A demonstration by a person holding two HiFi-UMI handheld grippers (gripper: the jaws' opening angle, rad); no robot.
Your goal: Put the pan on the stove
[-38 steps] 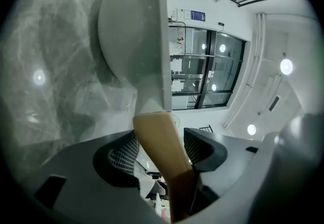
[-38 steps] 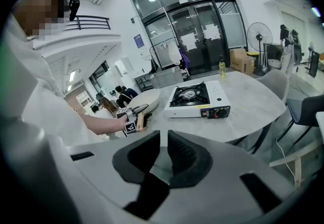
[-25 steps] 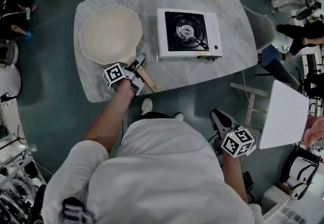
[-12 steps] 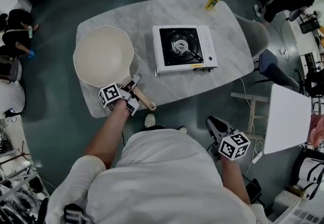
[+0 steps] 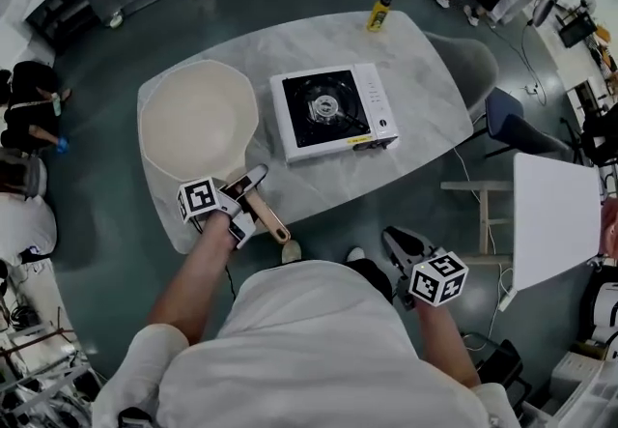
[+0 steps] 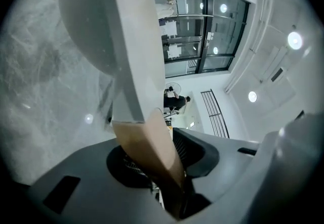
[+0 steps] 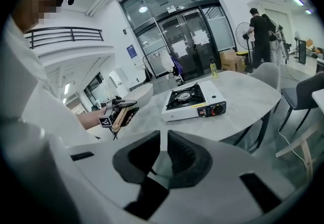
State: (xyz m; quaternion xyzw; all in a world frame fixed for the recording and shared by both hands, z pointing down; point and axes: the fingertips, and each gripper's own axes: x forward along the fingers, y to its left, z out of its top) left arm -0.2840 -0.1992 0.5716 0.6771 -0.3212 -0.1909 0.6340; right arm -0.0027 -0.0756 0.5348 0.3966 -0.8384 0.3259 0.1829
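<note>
A wide cream pan (image 5: 198, 117) rests on the left part of the marble table (image 5: 425, 88). Its wooden handle (image 5: 263, 215) points toward the table's near edge. My left gripper (image 5: 246, 186) is shut on that handle, and its jaws are opening slightly. In the left gripper view the handle (image 6: 154, 152) runs between the pads, with the pan's pale body (image 6: 101, 26) above it. The white portable stove (image 5: 331, 110) with a black burner stands right of the pan. My right gripper (image 5: 398, 244) hangs off the table at lower right, shut and holding nothing, and faces the stove (image 7: 194, 102).
A yellow bottle (image 5: 379, 11) stands at the table's far edge. A grey chair (image 5: 473, 54) and a blue chair (image 5: 517, 122) sit to the right, near a white panel (image 5: 548, 218). People stand by the glass doors (image 7: 260, 33).
The head view has shifted, so the table, pan and stove sit lower in the frame. My left gripper keeps its hold on the handle. The right gripper stays low at the right.
</note>
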